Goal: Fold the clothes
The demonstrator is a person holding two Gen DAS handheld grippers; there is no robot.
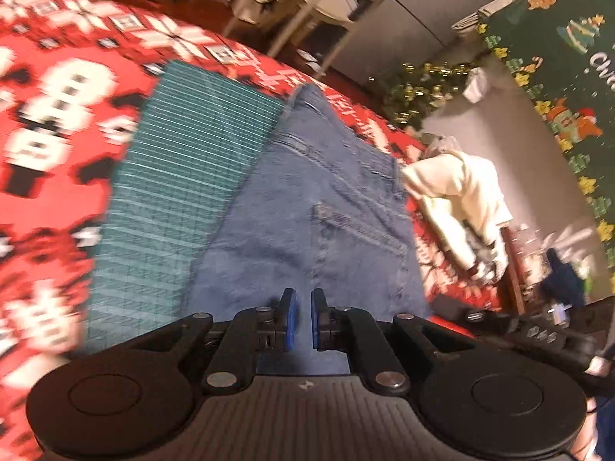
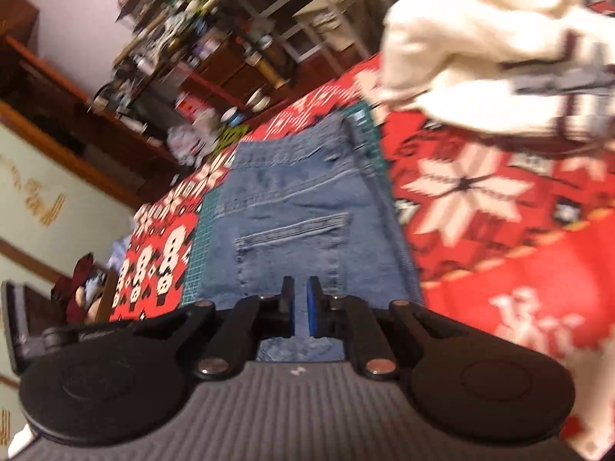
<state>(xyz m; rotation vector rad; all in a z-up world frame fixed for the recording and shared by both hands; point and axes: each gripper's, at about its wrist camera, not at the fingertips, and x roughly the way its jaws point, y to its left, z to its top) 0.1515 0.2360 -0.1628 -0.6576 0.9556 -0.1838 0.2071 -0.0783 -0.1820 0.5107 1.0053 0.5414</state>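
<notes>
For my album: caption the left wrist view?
Tool poised over jeans on a green mat.

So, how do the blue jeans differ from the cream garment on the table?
The jeans are blue denim; the cream garment is pale and soft-looking. The jeans lie flat over the green mat; the cream garment sits bunched up beside them. Both rest on the red tablecloth.

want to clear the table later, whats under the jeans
The jeans lie partly on a green cutting mat, over a red patterned tablecloth. Anything else beneath the denim is hidden.
</notes>
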